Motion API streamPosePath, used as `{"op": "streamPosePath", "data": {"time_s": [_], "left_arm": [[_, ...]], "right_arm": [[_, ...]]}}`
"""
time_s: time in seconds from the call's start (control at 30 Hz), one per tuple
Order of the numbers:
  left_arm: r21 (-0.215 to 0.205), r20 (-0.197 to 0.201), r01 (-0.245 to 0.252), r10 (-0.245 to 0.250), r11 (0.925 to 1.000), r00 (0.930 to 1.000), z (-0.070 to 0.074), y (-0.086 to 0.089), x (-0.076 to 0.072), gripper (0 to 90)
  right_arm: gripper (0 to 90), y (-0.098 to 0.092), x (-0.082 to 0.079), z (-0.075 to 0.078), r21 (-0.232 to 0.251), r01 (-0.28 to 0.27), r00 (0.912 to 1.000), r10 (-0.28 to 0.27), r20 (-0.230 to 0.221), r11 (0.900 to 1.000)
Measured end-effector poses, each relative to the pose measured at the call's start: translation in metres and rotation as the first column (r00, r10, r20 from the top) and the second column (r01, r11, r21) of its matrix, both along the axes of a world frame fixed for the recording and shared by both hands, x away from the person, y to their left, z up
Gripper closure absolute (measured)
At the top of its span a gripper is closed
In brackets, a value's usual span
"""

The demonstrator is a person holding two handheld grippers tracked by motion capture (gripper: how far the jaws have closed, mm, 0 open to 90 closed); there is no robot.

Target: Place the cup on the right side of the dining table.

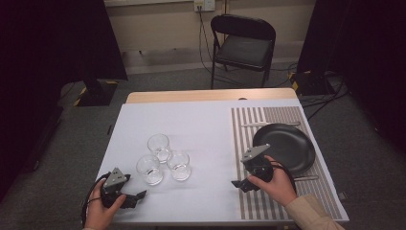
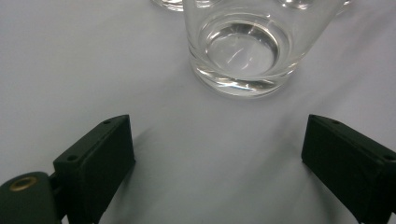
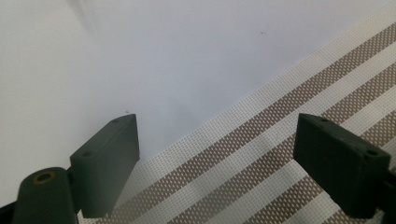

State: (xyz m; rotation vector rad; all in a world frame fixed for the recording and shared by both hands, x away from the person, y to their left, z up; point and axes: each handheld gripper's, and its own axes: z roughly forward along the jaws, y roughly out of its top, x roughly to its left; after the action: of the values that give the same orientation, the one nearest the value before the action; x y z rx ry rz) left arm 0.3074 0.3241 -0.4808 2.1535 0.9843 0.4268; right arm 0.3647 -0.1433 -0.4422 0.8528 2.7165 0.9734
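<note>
Three clear empty glasses stand bunched on the white table's left half: a far glass [image 1: 159,146], a near-left glass [image 1: 150,168] and a near-right glass [image 1: 179,165]. My left gripper [image 1: 136,196] rests near the front edge, just short of the near-left glass, and is open. In the left gripper view that glass [image 2: 243,46] stands ahead of the open left gripper [image 2: 217,158], apart from both jaws. My right gripper [image 1: 241,184] is open at the left edge of a striped placemat [image 1: 244,201]. The right gripper [image 3: 217,158] holds nothing, with the placemat [image 3: 280,140] under it.
A black plate [image 1: 285,146] lies on the placemat, with one piece of cutlery [image 1: 270,124] beyond it and another [image 1: 306,178] on its near side. A folding chair [image 1: 244,45] stands past the table. Dark curtains flank both sides, and cables [image 1: 325,91] lie on the floor.
</note>
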Motion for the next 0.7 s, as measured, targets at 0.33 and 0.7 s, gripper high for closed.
{"op": "streamPosePath", "data": {"time_s": [0.33,0.7], "left_arm": [[-0.002,0.001,0.000,0.000,1.0000,1.0000,0.000,0.000,0.000,8.3],[0.000,-0.001,0.001,-0.001,1.0000,1.0000,0.000,0.000,0.000,8.1]], "right_arm": [[13.5,0.007,0.007,0.010,-0.012,-0.013,0.9999,0.013,0.002,1.000],[13.6,0.017,0.012,0.012,-0.014,-0.031,0.9995,0.031,-0.004,0.999]]}}
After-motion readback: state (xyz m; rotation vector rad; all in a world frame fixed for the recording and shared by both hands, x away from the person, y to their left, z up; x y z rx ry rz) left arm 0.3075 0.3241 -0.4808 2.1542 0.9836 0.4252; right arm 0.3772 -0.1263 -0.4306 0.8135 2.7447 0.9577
